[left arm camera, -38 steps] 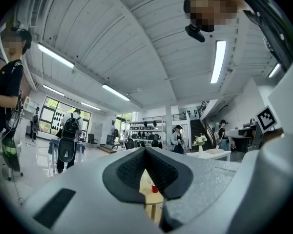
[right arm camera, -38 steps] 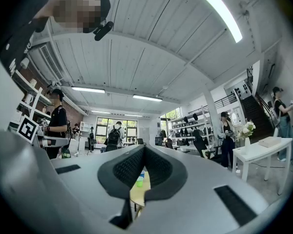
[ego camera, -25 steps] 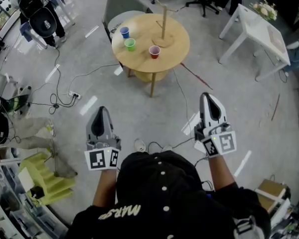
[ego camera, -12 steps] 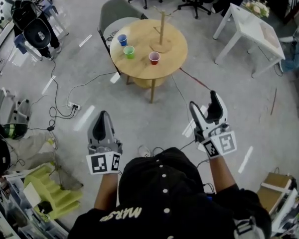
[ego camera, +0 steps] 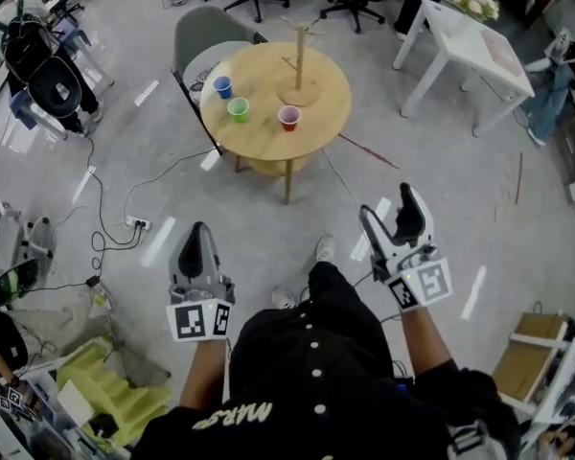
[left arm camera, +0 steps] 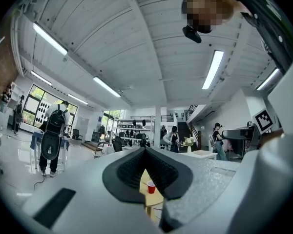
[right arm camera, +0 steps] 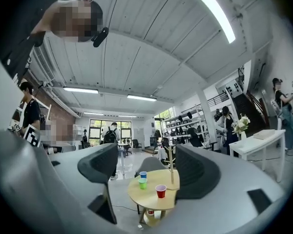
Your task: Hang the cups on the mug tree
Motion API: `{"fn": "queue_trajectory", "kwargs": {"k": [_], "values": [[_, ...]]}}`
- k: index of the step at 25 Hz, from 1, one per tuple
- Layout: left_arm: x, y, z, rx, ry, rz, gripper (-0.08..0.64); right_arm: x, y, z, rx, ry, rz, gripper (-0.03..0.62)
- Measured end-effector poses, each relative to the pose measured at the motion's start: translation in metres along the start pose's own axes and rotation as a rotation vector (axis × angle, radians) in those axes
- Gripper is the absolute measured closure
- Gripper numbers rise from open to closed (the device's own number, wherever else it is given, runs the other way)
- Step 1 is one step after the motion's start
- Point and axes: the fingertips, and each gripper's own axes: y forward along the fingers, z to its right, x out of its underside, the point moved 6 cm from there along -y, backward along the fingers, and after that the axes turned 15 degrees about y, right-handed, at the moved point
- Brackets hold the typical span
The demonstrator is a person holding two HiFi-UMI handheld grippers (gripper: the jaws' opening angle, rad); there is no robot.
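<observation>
Step in hand: approach. Nothing is picked up yet. All 3 cups stand on the round light-wood table (ego camera: 259, 140): small blue plastic cup (ego camera: 223, 86), green plastic cup (ego camera: 238, 109), red plastic cup (ego camera: 288, 117). The bare wooden mug tree (ego camera: 300, 57) stands on the same table just behind the red cup, with no cup on its pegs. Both grippers are well short of the table, over the grey floor.

Left gripper (ego camera: 197, 230): jaws together, nothing held. Right gripper (ego camera: 387, 204): jaws spread wide, empty, with the table framed between them in the right gripper view.

Next move, as a judgement: close the gap to the table, then line the right gripper up on 1 cup, probably the red one as it is nearest.

Versus 1 second earlier: the right gripper's jaws were shut then and have just been opening. The cups keep the same layout.
</observation>
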Motion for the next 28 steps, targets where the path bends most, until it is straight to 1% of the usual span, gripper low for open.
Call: {"fn": "queue_trajectory", "kwargs": {"k": [5,10,15,20,28], "values": [[0.0,0.03,0.002,0.012,0.009,0.008,0.566,-0.003,0.02,0.02,0.015,0.011,0.017,0.235],[0.005,0.067,0.0,-0.01,0.009,0.001,0.566,-0.004,0.057,0.045,-0.012,0.017,0.007,0.235],[0.004,0.118,0.001,-0.029,0.018,-0.001,0.566,-0.016,0.104,0.08,-0.038,0.016,0.005,0.235],[0.003,0.171,0.0,-0.06,0.03,0.005,0.566,-0.026,0.152,0.117,-0.072,0.007,0.003,0.235],[-0.002,0.24,0.009,-0.131,0.05,-0.001,0.566,-0.041,0.219,0.174,-0.139,0.031,-0.011,0.233]]}}
